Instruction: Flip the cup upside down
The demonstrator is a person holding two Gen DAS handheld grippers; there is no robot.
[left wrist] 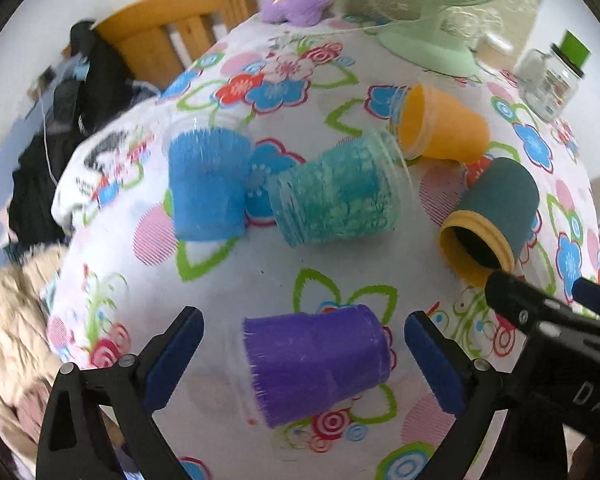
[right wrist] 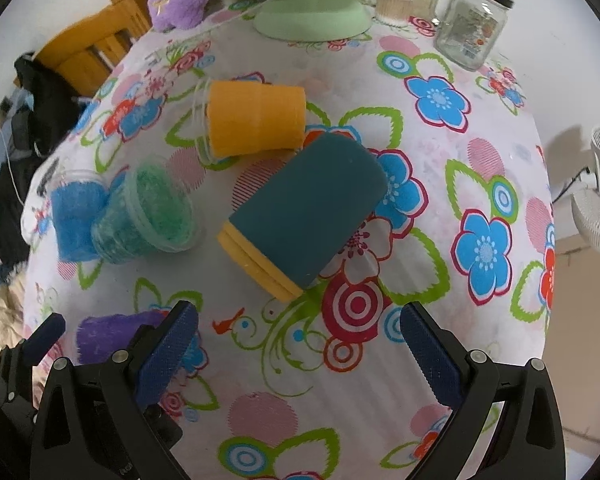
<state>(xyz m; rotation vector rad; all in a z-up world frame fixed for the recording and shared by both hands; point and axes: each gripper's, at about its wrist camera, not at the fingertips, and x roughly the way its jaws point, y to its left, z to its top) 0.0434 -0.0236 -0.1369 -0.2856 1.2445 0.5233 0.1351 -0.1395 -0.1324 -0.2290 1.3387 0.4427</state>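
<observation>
Left wrist view: our left gripper (left wrist: 304, 360) gapes wide around the purple cup (left wrist: 316, 364), gripping nothing. At two o'clock our right gripper (right wrist: 298, 350), equally wide and empty, faces the sideways teal cup (right wrist: 308, 208). No flip yet.

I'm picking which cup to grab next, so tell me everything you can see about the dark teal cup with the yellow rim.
The dark teal cup lies on its side on the flowered tablecloth, not yet flipped. Its body looks matte and soft, like foam; the mouth end has a ribbed yellow rim around a dark hollow. Its closed end seems to touch the orange cup. The right gripper is open just short of the rim, not touching.
</observation>
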